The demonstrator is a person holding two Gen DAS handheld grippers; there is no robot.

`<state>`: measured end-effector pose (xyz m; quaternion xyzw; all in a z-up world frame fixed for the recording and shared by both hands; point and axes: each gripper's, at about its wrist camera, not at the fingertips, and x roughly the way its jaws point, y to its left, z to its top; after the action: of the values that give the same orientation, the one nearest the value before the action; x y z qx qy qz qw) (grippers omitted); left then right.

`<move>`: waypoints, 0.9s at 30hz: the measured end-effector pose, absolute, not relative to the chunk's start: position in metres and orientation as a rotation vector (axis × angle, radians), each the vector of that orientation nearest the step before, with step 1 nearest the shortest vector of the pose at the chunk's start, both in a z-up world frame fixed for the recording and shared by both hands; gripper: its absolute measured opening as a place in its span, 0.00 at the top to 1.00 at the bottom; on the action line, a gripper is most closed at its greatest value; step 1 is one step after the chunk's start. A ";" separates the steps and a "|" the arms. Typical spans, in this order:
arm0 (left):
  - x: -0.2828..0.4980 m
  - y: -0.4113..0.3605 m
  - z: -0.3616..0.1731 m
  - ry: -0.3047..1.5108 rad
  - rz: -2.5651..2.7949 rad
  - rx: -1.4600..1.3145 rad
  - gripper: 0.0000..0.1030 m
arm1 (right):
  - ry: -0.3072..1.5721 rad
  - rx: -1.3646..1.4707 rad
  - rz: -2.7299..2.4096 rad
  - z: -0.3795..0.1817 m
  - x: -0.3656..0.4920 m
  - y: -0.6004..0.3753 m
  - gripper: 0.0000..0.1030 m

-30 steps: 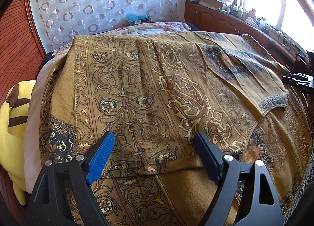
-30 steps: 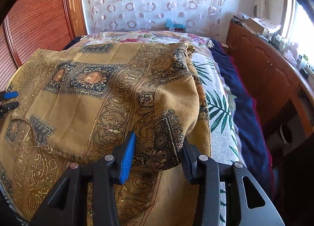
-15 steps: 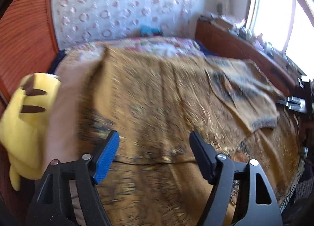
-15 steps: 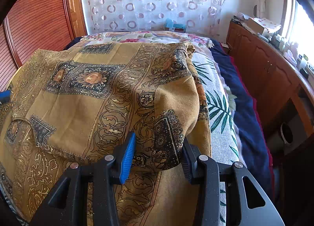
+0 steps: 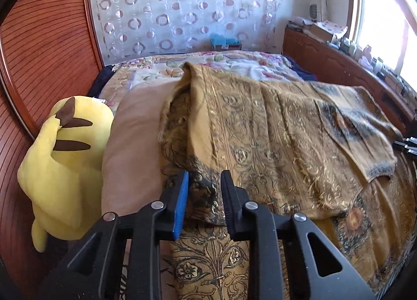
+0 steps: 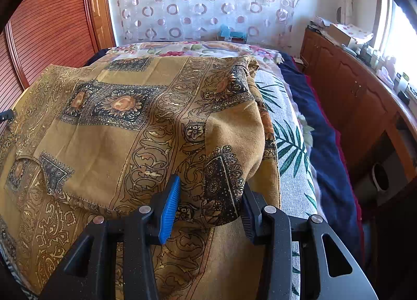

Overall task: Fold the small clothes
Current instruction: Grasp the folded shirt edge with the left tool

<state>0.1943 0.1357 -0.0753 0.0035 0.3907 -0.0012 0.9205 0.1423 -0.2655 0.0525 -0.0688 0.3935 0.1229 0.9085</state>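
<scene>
A mustard-gold patterned garment (image 5: 273, 127) lies spread on the bed, its left side folded over toward the middle. It also fills the right wrist view (image 6: 117, 122). My left gripper (image 5: 204, 182) is shut on a bunched dark-patterned edge of the garment near its left side. My right gripper (image 6: 209, 190) holds a folded dark-patterned corner of the garment between its jaws at the garment's right edge. The right gripper's tips show at the far right of the left wrist view (image 5: 406, 144).
A yellow plush toy (image 5: 65, 159) lies left of the bed against the wooden panel wall (image 5: 44, 47). A beige pillow (image 5: 135, 148) is uncovered. A wooden cabinet (image 6: 351, 96) with clutter runs along the right, a leaf-print cover (image 6: 289, 143) beside the garment.
My left gripper has swung left, closed on the garment's left edge and drawn it over, uncovering the beige pillow. The right gripper has stayed in place on its corner.
</scene>
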 end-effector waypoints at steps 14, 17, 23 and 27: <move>0.191 0.128 -0.080 0.807 -0.027 0.020 0.94 | 0.808 -0.142 0.254 0.052 0.142 -0.265 0.57; 0.189 0.124 -0.074 0.784 -0.033 0.020 0.95 | 0.808 -0.142 0.255 0.052 0.142 -0.265 0.57; 0.187 0.119 -0.057 0.749 -0.060 0.012 0.96 | 0.820 -0.133 0.265 0.053 0.143 -0.267 0.59; 0.182 0.116 -0.047 0.729 -0.075 0.012 0.96 | 0.798 -0.129 0.269 0.063 0.148 -0.272 0.72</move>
<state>0.1817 0.1155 -0.0467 0.0060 0.3563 -0.0368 0.9336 0.1477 -0.2720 0.0630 -0.0625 0.3872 0.1306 0.9105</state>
